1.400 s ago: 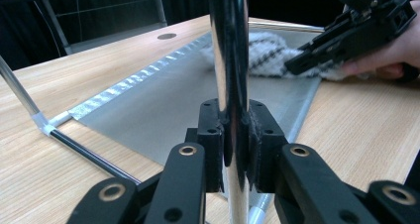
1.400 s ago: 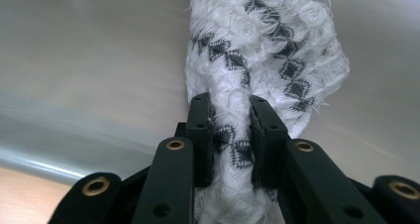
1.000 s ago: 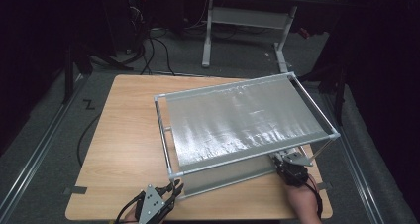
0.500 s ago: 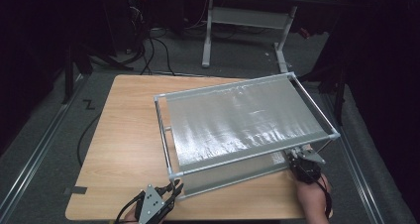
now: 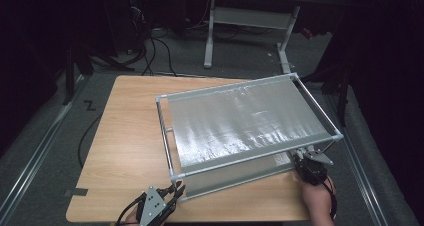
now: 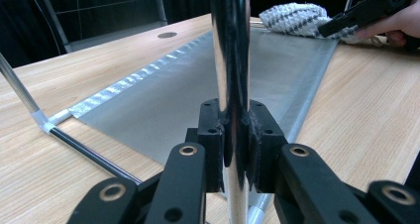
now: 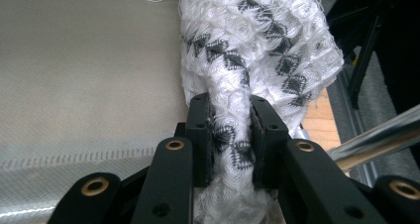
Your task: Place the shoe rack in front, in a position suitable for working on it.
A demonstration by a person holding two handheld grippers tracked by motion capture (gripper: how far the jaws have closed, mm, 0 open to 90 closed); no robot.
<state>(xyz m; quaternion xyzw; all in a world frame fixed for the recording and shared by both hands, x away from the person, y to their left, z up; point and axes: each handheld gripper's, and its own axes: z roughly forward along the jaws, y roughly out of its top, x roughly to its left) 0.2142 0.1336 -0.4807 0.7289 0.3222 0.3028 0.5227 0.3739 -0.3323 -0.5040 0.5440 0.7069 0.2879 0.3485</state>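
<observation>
Standing on the tabletop [image 5: 125, 136], the rack [image 5: 165, 116] is a frame of shiny metal tubes with white corner joints, a grey mesh sheet [image 5: 240, 121] stretched over its top. Its long axis runs from the near left corner of the tabletop toward the far right, set at a slant to the edges. A second grey sheet lies flat under the frame.

Cloth [image 7: 257, 55]: white, looped knit with black diamond marks, bunched into a loose roll. It lies at the rack's near right corner, on the lower sheet; in the left gripper view it shows as a pale bundle [image 6: 297, 18] at the far end of that sheet.

Left gripper [image 6: 234, 144]: clamped on an upright tube [image 6: 230, 60] at the rack's near left corner, pads pressed to both sides.

Right gripper [image 7: 232, 140]: clamped on a fold of the cloth, fabric bulging above and below the pads. In the high view it sits under the rack's right end [image 5: 311, 167], a hand [image 5: 317, 201] behind it.
</observation>
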